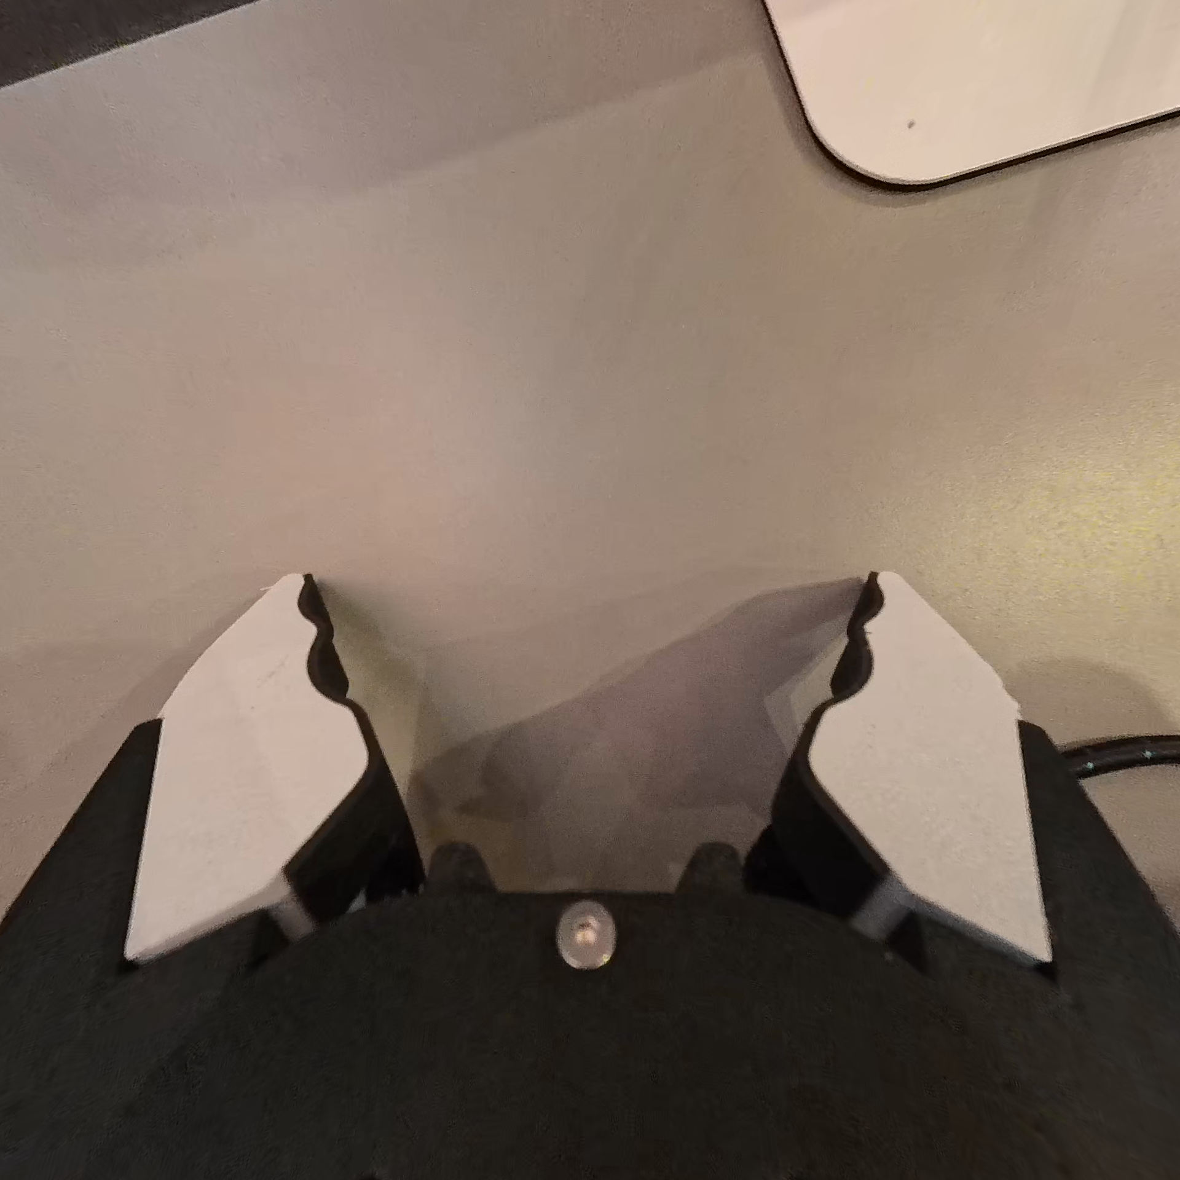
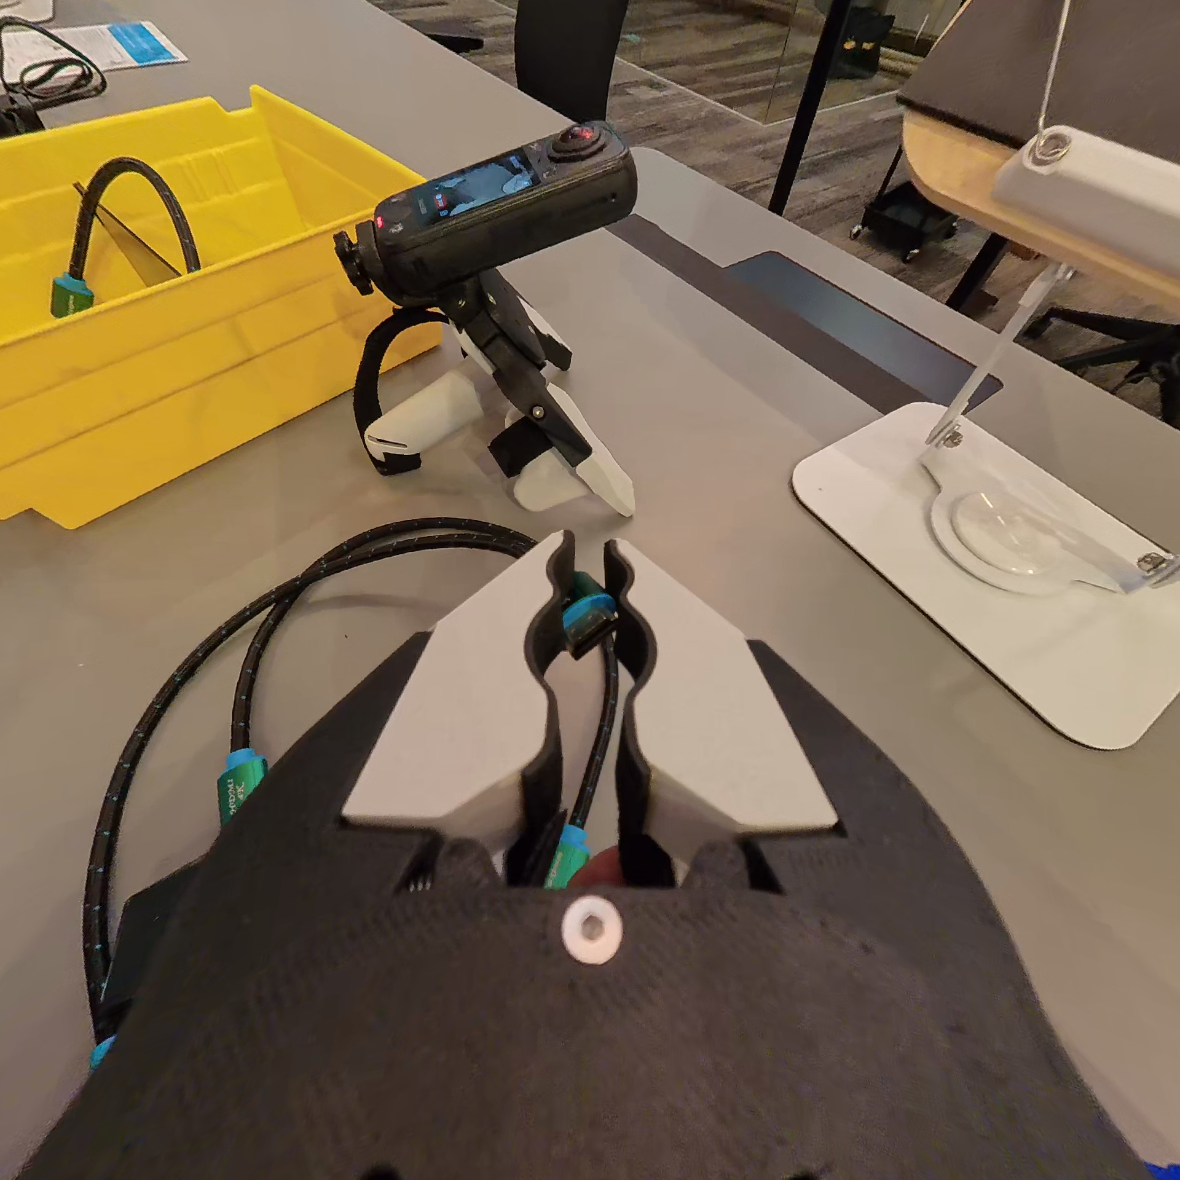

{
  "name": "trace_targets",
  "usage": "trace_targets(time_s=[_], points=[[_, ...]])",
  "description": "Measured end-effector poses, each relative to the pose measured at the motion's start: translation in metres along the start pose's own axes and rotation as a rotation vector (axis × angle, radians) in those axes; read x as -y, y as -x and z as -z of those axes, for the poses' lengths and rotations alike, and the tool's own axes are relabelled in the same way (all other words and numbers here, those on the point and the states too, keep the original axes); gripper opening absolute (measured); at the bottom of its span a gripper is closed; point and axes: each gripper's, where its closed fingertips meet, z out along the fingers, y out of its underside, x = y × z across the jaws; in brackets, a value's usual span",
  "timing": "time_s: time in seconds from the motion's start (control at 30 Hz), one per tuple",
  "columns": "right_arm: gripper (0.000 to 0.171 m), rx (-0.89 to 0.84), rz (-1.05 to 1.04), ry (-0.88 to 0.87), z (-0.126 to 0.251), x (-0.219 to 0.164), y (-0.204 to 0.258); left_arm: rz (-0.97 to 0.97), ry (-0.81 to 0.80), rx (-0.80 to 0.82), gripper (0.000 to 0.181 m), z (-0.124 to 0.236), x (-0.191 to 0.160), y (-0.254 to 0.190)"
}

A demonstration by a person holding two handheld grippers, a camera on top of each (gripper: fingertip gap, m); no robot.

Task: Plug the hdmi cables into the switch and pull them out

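Observation:
My right gripper (image 2: 589,543) is shut on the teal-and-green plug (image 2: 586,614) of a black braided HDMI cable (image 2: 306,587), with the metal end pointing back toward the camera. The cable loops over the grey table to the left. A second plug (image 2: 239,785) and a third plug (image 2: 565,855) lie close under the gripper. A black box (image 2: 147,926), largely hidden at the lower left, may be the switch. My left gripper (image 1: 590,578) is open and empty, tips on the bare table. It also shows in the right wrist view (image 2: 574,491), resting there with its camera on top.
A yellow bin (image 2: 191,383) at the back left holds another HDMI cable (image 2: 128,185). A white stand base (image 2: 958,574) lies at the right and also shows in the left wrist view (image 1: 990,76). A black cable (image 1: 1117,747) lies by the left gripper's right side.

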Motion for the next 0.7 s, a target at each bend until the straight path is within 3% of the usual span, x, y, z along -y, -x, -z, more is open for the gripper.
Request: trace_targets(time_s=[0.7], points=[[0.006,0.006,0.066,0.017,-0.0068,0.0013,0.0096,0.000,0.000,0.000,0.146,0.0003,-0.0001,0.0005]])
